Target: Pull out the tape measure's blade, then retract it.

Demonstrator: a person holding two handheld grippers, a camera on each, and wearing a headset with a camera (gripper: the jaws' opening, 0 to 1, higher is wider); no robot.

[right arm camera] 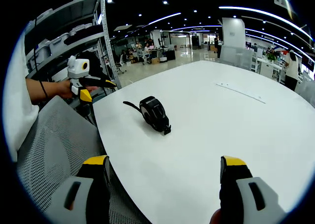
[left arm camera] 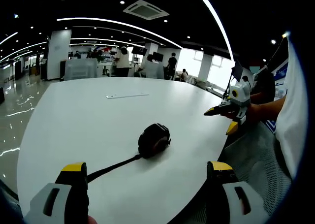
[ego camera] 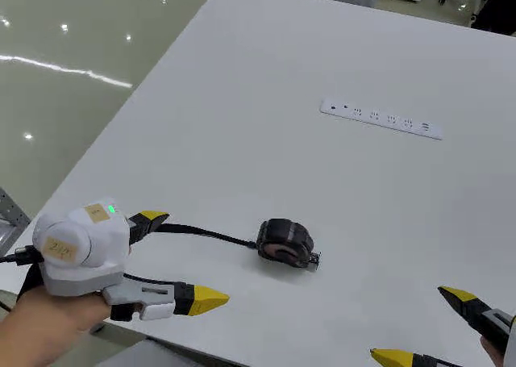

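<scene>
A black tape measure (ego camera: 285,243) lies on the white table (ego camera: 322,68) with its blade tip at the case's right end and a black strap (ego camera: 201,233) trailing left. It also appears as the tape measure (left arm camera: 154,140) and tape measure (right arm camera: 154,113) in the gripper views. My left gripper (ego camera: 187,256) is open at the table's near left edge, its yellow-tipped fingers (ego camera: 208,298) wide apart around the strap's end. My right gripper (ego camera: 426,325) is open at the near right, apart from the tape measure. Nothing is held.
A white power strip (ego camera: 380,118) lies flat farther back on the table. The table edge runs diagonally on the left, with shiny floor (ego camera: 72,68) beyond. A mesh chair (right arm camera: 59,140) sits by the near edge. Shelving (right arm camera: 74,27) stands behind.
</scene>
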